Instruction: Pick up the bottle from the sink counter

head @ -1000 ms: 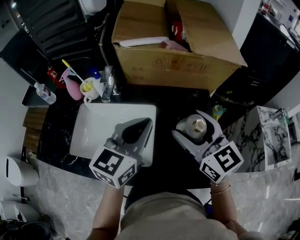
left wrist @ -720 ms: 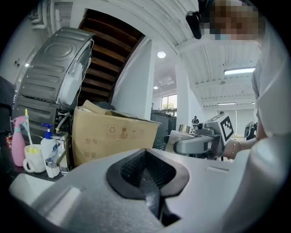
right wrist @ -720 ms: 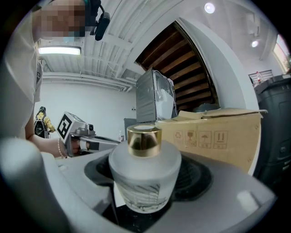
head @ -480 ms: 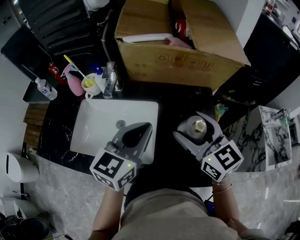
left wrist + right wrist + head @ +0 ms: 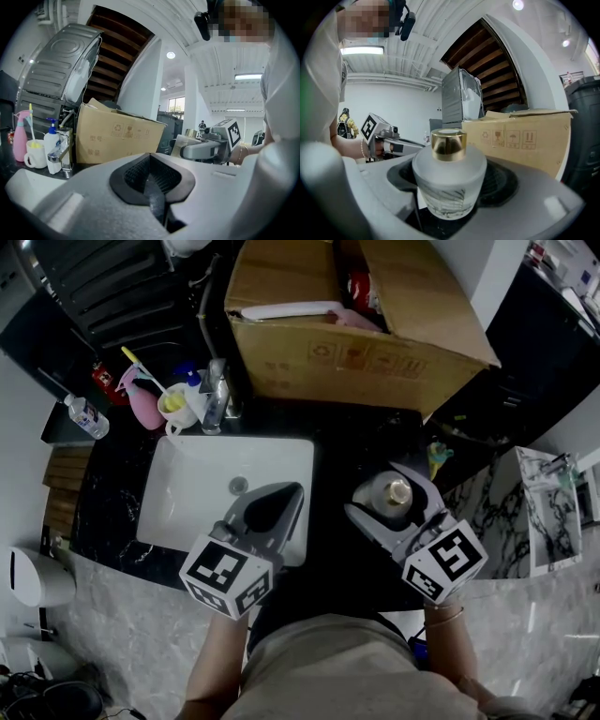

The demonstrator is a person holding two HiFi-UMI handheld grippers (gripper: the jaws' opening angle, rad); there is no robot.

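Bottle (image 5: pixel 449 174) pinched in right hand-held gripper (image 5: pixel 392 493), right of sink (image 5: pixel 187 488); left hand-held gripper (image 5: pixel 272 510) pressed together, empty. Vertical lift, firm squeeze advised.

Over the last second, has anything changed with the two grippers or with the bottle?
Nothing has visibly changed. The right gripper still holds the frosted bottle with the gold cap between its jaws. The left gripper stays shut and empty over the near part of the sink. Only the head view shifts a little.
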